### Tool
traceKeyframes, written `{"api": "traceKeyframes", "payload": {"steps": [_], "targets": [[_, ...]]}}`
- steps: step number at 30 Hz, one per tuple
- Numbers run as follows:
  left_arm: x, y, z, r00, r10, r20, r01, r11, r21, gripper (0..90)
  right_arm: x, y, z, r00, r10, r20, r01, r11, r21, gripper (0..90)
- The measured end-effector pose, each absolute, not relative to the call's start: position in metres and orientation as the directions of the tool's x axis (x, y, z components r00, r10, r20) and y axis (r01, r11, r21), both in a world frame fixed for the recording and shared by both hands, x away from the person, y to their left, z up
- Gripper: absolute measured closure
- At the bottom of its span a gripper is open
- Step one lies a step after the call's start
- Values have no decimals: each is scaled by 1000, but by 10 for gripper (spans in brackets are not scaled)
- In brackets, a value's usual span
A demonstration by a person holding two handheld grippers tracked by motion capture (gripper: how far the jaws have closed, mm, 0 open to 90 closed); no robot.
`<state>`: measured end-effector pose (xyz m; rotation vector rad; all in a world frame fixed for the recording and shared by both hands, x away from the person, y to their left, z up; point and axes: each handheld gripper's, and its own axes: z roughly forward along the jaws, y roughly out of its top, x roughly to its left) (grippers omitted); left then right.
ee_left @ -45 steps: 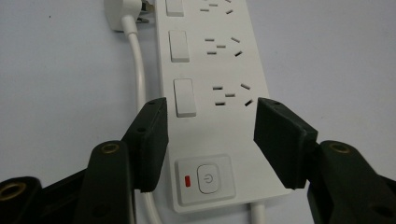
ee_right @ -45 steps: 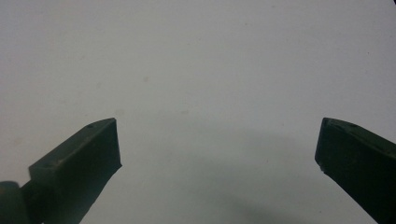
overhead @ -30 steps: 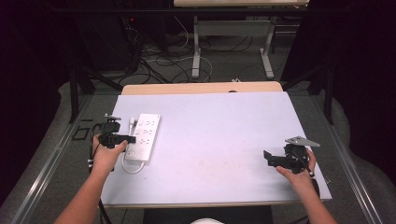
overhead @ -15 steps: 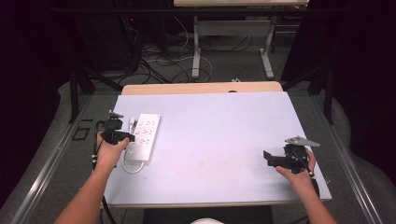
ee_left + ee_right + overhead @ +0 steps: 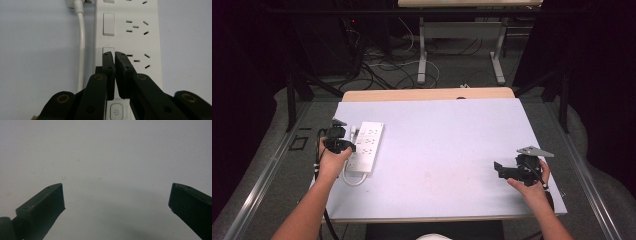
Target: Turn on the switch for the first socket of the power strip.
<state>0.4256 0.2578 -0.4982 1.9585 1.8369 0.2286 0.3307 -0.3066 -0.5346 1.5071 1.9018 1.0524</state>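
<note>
A white power strip (image 5: 366, 146) lies on the left part of the pale table (image 5: 437, 150), with its white cable (image 5: 353, 180) looping off its near end. My left gripper (image 5: 346, 146) is at the strip's left edge. In the left gripper view its jaws are shut, and the left gripper (image 5: 114, 54) has its tips over a rocker switch (image 5: 108, 50) of the power strip (image 5: 140, 37). The white cable (image 5: 80, 45) runs beside the strip. My right gripper (image 5: 499, 170) hovers low at the table's near right, jaws wide open, and the right gripper (image 5: 116, 196) has nothing between them.
A wooden board edge (image 5: 427, 94) borders the table's far side. Cables (image 5: 382, 65) and metal table legs (image 5: 423, 45) sit on the floor beyond. The table's front edge (image 5: 437, 216) runs close to my forearms.
My left gripper has crept slightly toward the power strip over the last second. The right gripper has stayed where it was.
</note>
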Motion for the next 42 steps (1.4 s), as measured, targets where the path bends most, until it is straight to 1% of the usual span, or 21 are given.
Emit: {"api": "traceKeyframes", "payload": {"steps": [7,16,20,30,42], "targets": [[427,257,-501,101,981,-163,912,-26,409,897,330,-307,-534,-277,957,88,586,96,805,0],[429,257,-505,92,983,-157,919,-23,393,899,331,-307,-535,-282,956,82,585,103,804,0],[429,257,-507,89,985,-145,917,-24,399,899,331,-307,-535,-283,956,83,585,104,804,0],[431,258,-507,71,986,-151,919,-6,394,894,331,-306,-535,-285,955,81,586,107,803,0],[431,258,-507,76,987,-145,918,-13,397,893,331,-306,-535,-287,955,78,585,110,803,0]]}}
